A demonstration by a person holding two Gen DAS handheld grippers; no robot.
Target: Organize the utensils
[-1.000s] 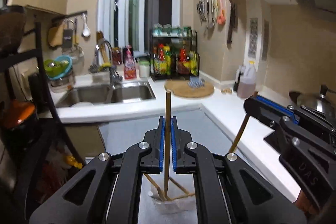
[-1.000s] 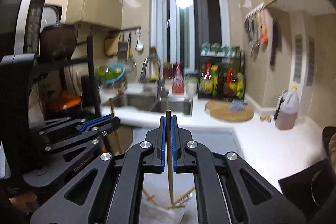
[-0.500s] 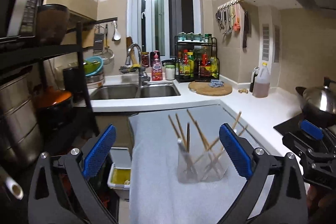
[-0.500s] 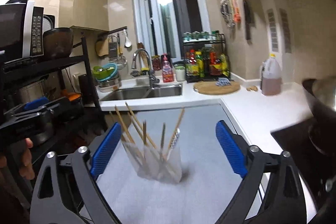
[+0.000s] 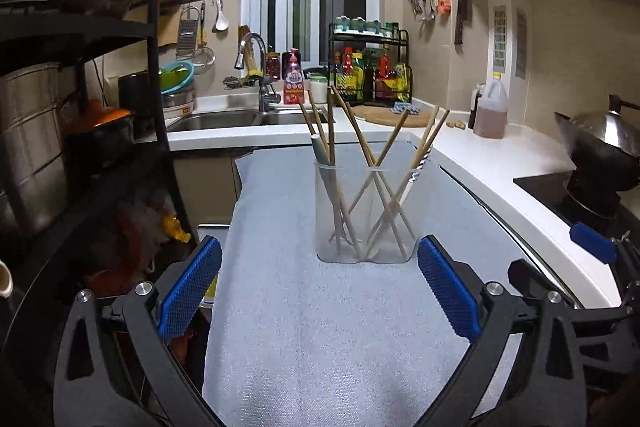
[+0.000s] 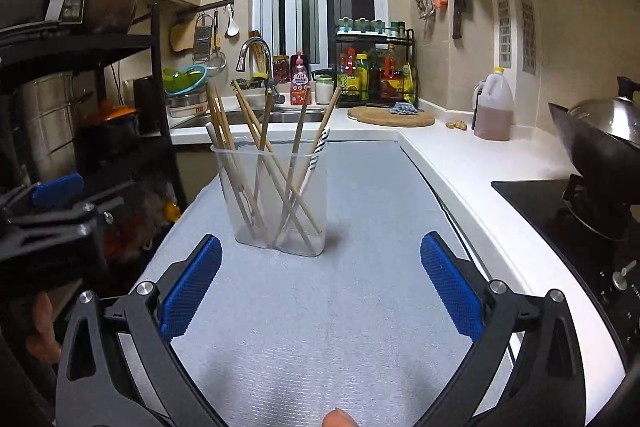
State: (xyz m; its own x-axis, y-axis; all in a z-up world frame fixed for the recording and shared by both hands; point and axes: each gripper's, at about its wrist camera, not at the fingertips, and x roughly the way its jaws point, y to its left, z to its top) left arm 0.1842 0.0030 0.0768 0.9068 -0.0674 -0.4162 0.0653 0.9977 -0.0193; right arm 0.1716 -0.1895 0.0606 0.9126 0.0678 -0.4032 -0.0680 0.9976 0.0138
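Observation:
A clear plastic holder (image 5: pixel 366 215) stands upright on the grey mat (image 5: pixel 320 327); it also shows in the right wrist view (image 6: pixel 280 203). Several wooden chopsticks (image 5: pixel 376 171) lean in it, with a pale utensil handle (image 5: pixel 320 151) and a patterned one (image 6: pixel 320 147). My left gripper (image 5: pixel 318 291) is open and empty, a short way in front of the holder. My right gripper (image 6: pixel 320 291) is open and empty too, in front of the holder and a little to its right. The right gripper shows at the left view's right edge (image 5: pixel 592 247).
A black rack (image 5: pixel 80 107) with pots stands at the left. The sink (image 5: pixel 240 119) and faucet are behind. A white counter (image 6: pixel 480 179) runs along the right with a wok (image 6: pixel 600 143) on the stove, an oil jug (image 6: pixel 494 107) and a round board (image 6: pixel 390 115).
A second ago each gripper was shut on a chopstick above the holder. Both have let go, opened wide and drawn back; the chopsticks now rest in the holder.

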